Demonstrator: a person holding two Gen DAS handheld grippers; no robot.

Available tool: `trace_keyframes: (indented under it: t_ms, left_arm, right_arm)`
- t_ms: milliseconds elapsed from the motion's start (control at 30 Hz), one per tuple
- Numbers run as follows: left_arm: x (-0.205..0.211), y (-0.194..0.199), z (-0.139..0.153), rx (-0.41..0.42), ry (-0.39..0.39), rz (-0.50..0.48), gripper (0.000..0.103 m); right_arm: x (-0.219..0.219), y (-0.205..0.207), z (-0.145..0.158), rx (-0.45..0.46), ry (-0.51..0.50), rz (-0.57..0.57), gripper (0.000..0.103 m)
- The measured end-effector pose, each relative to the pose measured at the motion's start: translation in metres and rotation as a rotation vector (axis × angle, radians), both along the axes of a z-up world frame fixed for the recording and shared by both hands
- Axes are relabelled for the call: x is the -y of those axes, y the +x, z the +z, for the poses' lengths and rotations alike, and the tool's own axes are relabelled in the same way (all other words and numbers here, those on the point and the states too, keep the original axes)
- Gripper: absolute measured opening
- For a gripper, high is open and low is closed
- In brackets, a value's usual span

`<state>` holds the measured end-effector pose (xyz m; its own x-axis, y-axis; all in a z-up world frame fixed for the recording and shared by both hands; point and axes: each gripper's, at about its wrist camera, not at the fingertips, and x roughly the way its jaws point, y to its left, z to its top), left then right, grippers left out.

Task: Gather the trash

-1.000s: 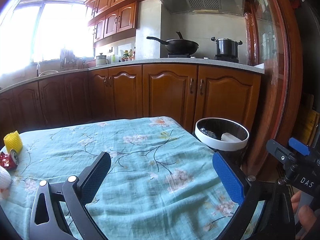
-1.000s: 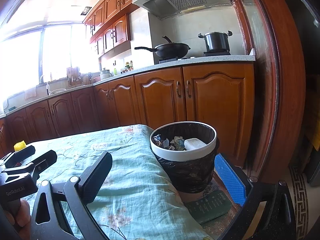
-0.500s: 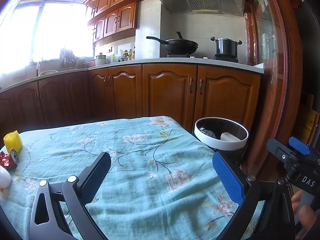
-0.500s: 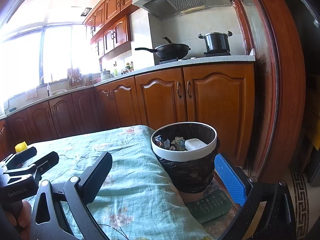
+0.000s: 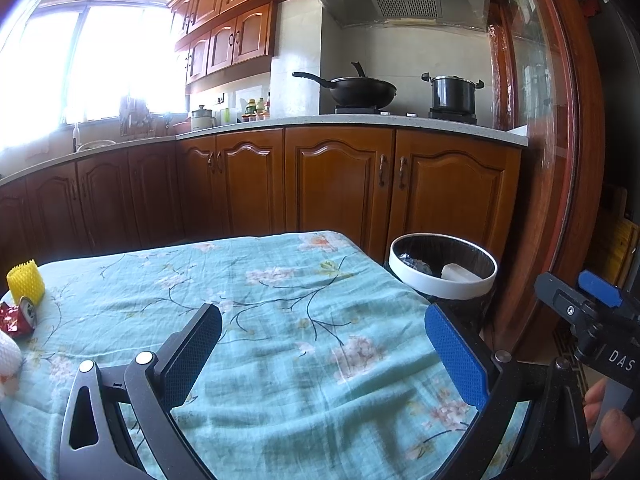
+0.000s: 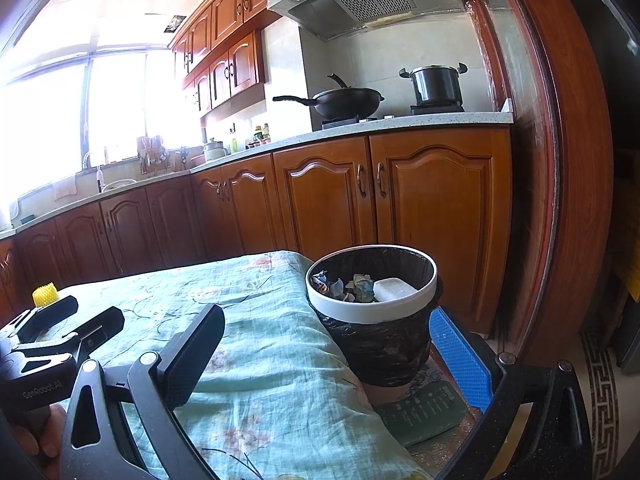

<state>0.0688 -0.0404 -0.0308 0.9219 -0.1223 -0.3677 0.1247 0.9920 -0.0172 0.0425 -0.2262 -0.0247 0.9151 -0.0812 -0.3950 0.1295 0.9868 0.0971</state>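
Both the left gripper (image 5: 322, 354) and the right gripper (image 6: 328, 354) are hovering spread, empty. The crushed red can (image 5: 18, 317) is lying at the tabletop's (image 5: 280, 320) left edge, its end facing right.

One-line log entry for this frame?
left hand-held gripper: open, empty | right hand-held gripper: open, empty | trash bin: part-filled | crushed can: on table

Tablecloth (image 5: 280, 320) middle is bare cloth, room for either gripper to pass. Obstacles sit at the far left edge: yellow foam net (image 5: 26, 286), crushed red can (image 5: 18, 316), white foam wad (image 5: 8, 354), all close together. Trash bin (image 6: 372, 308) stands just beside the table's right edge, mouth unblocked, partly filled. Cabinets (image 5: 340, 184) wall off the far side.
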Motion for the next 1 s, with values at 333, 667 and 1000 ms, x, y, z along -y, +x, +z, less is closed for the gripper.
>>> trace_keyframes:
  t_ms: [333, 667, 1000]
  left_arm:
    - [-0.0016, 0.0010, -0.0020, -0.006, 0.001, -0.001, 0.102]
    - [-0.0003, 0.0023, -0.0035, -0.008, 0.001, -0.003, 0.102]
    - [0.0001, 0.0024, -0.0035, -0.010, 0.001, -0.007, 0.102]
  right_arm:
    - [-0.0017, -0.0010, 0.0015, 0.003, 0.007, 0.006, 0.103]
    - [-0.0004, -0.0007, 0.0020, 0.007, 0.013, 0.008, 0.103]
    - [-0.0001, -0.0002, 0.0020, 0.007, 0.017, 0.009, 0.103]
